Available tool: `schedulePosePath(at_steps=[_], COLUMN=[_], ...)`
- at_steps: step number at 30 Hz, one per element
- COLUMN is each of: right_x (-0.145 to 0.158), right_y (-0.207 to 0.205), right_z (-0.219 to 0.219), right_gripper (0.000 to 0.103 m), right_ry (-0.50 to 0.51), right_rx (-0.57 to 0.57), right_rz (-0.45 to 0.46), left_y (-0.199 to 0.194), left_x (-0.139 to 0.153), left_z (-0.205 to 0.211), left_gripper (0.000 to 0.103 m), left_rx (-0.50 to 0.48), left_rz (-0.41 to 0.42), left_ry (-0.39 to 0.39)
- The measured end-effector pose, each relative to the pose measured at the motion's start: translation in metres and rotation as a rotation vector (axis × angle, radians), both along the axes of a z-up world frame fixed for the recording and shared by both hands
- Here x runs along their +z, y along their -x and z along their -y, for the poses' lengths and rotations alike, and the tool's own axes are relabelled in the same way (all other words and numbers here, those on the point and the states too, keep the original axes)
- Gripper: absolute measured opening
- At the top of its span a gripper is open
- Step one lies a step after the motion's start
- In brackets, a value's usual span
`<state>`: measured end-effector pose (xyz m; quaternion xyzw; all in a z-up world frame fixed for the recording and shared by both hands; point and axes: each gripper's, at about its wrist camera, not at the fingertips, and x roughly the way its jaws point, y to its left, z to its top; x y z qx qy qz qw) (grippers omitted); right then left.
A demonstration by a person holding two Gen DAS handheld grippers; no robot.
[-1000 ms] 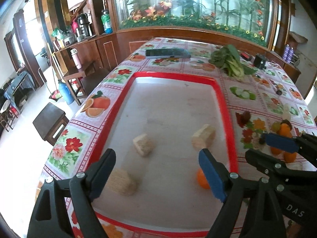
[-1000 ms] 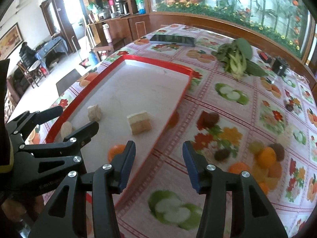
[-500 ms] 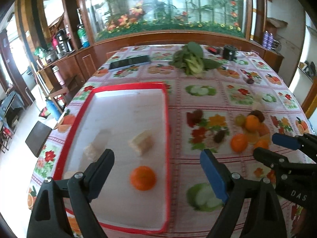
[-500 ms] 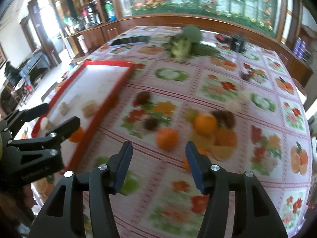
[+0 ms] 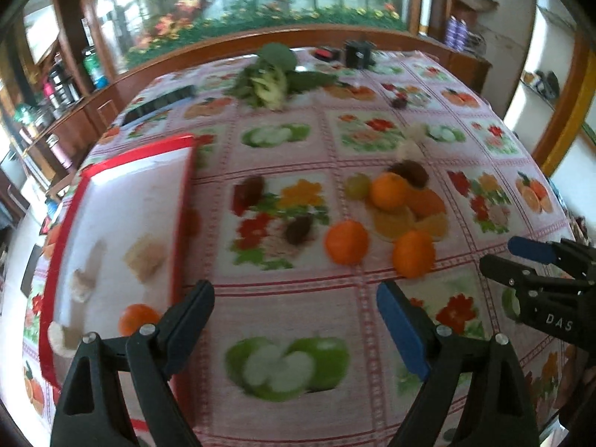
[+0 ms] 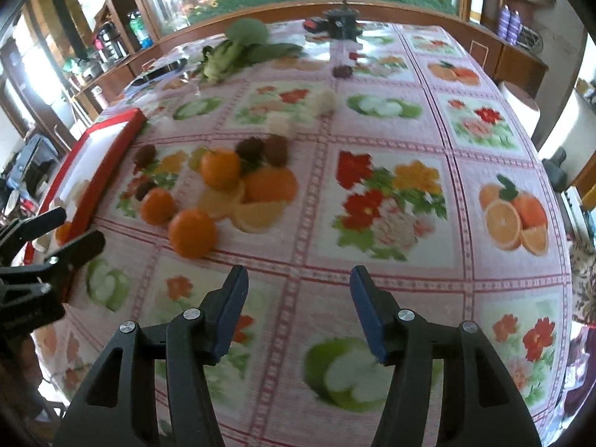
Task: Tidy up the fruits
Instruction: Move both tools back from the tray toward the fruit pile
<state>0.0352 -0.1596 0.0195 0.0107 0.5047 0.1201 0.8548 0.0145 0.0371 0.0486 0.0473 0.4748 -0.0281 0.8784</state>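
Three real oranges lie on the fruit-print tablecloth: one (image 5: 346,242), one (image 5: 413,254) and one (image 5: 388,190) behind them; they also show in the right wrist view (image 6: 192,237). Dark round fruits (image 5: 411,172) lie beside them. A red-rimmed white tray (image 5: 182,201) at the left holds one orange (image 5: 137,318) and several pale blocks (image 5: 145,257). My left gripper (image 5: 294,316) is open and empty above the cloth, near side of the oranges. My right gripper (image 6: 296,309) is open and empty, to the right of the oranges.
Leafy greens (image 5: 272,78) lie at the far side, with a dark phone (image 5: 160,106) to their left and a small black box (image 5: 359,54) to their right. Pale chunks (image 6: 324,102) lie mid-table. The table edge drops off at right.
Both grippers have swung right, away from the tray and toward the loose oranges on the cloth. Both stay open and empty.
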Motion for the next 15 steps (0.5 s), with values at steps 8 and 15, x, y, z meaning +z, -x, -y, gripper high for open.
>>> schedulePosePath(at_steps=[8,15], right_x=[-0.004,-0.004], right_y=[0.002,0.004], right_z=[0.018,0.037], right_gripper=[0.057,0.057], right_ry=[-0.036,-0.037], right_rx=[-0.007,-0.030], right_rz=[-0.011,-0.007], left_y=[-0.012,-0.025], left_x=[-0.009,-0.022], left_z=[0.030,0.066], left_gripper=[0.091,0.091], left_rx=[-0.059,-0.098], left_rz=[-0.097,-0.123], left_ry=[0.164,0.157])
